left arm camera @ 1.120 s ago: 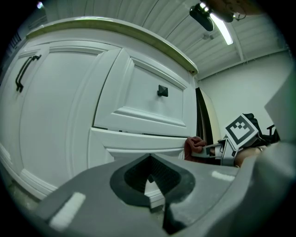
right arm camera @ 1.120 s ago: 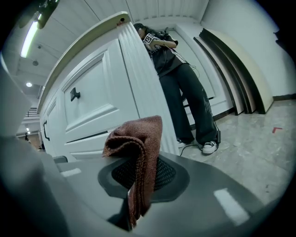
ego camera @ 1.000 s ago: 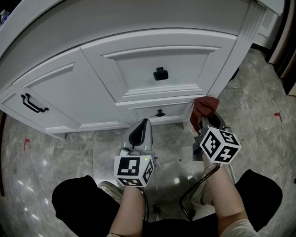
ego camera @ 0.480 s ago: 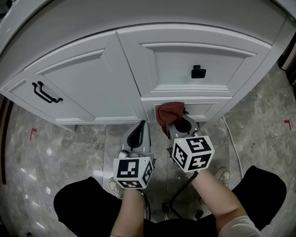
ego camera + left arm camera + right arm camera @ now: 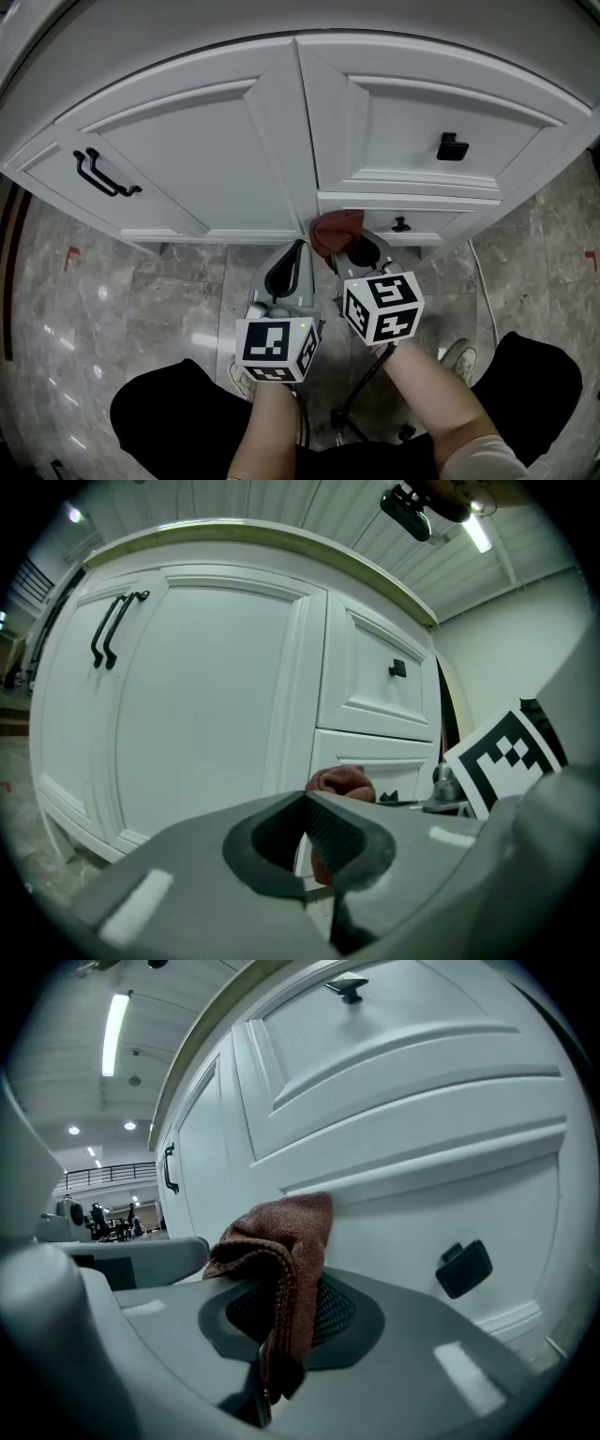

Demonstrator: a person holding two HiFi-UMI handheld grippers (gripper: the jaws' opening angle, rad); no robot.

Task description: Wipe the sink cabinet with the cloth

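The white sink cabinet (image 5: 234, 141) fills the upper half of the head view, with a door on the left and two drawers on the right. A reddish-brown cloth (image 5: 335, 230) is pinched in my right gripper (image 5: 345, 246) and pressed against the left end of the lower drawer (image 5: 441, 223), beside the door's edge. In the right gripper view the cloth (image 5: 281, 1260) hangs bunched between the shut jaws against the drawer front. My left gripper (image 5: 286, 265) hovers shut just left of it, low before the cabinet, holding nothing. The cloth (image 5: 339, 782) shows past its jaws.
The door carries a black bar handle (image 5: 105, 174). The upper drawer has a black square knob (image 5: 452, 147) and the lower drawer a small one (image 5: 401, 224). Grey marble floor (image 5: 112, 309) spreads below the cabinet. My legs and shoes are under the grippers.
The right gripper has carried the cloth leftward along the lower drawer, from the cabinet's right post to the drawer's left end. The left gripper has hardly moved.
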